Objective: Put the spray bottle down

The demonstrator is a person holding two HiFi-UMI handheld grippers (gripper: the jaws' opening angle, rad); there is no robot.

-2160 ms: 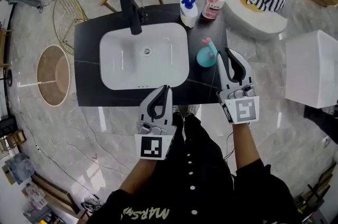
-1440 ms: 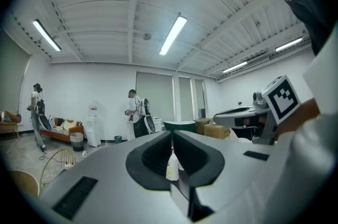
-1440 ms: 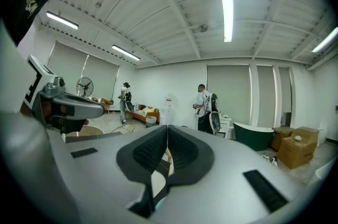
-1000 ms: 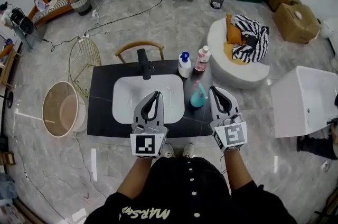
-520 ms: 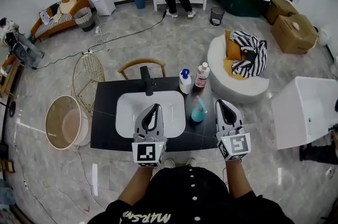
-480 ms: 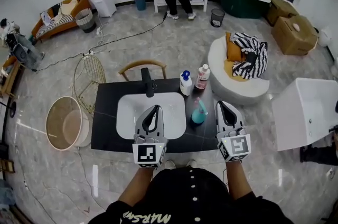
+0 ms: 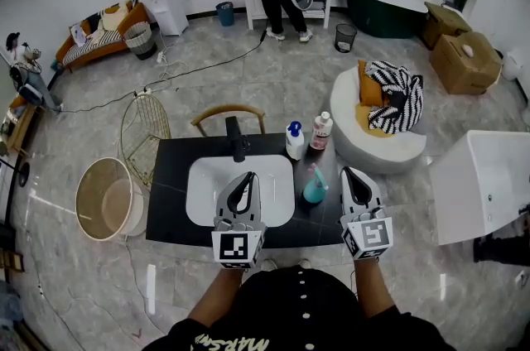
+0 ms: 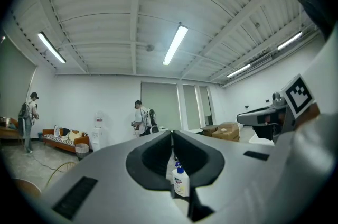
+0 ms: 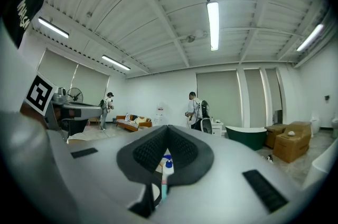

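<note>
1. head view: the spray bottle [image 7: 314, 187] stands upright on the dark table [image 7: 170, 175], just right of the white sink [image 7: 207, 194] and in front of the pump bottle [image 7: 295, 141] and the pink bottle [image 7: 320, 131].
2. my right tool [image 7: 349, 174] hangs just beside the bottle, on its right, with a clear strip of table between them. nothing of mine touches it.
3. right gripper view: the jaws are pressed together at the tips with nothing gripped. a sliver of teal and pink shows through the loop behind the tips, low and a little left (that is the bottle, beyond the tool, not in it).
4. my left tool [image 7: 246, 177] sits over the front rim of the sink, well apart from the bottle. left gripper view shows its jaws closed too and holding nothing, with only the pump bottle visible past them.
5. the relation that matters: the bottle lies left of and slightly ahead of my right tool, long axis vertical, spray head on top. the right hand is plainly the nearer one.
6. my judgement is that the putting down is done, since the bottle stands on its own base. any further move by the right tool should go back or to the right, because a drift left could knock the bottle over.
</note>
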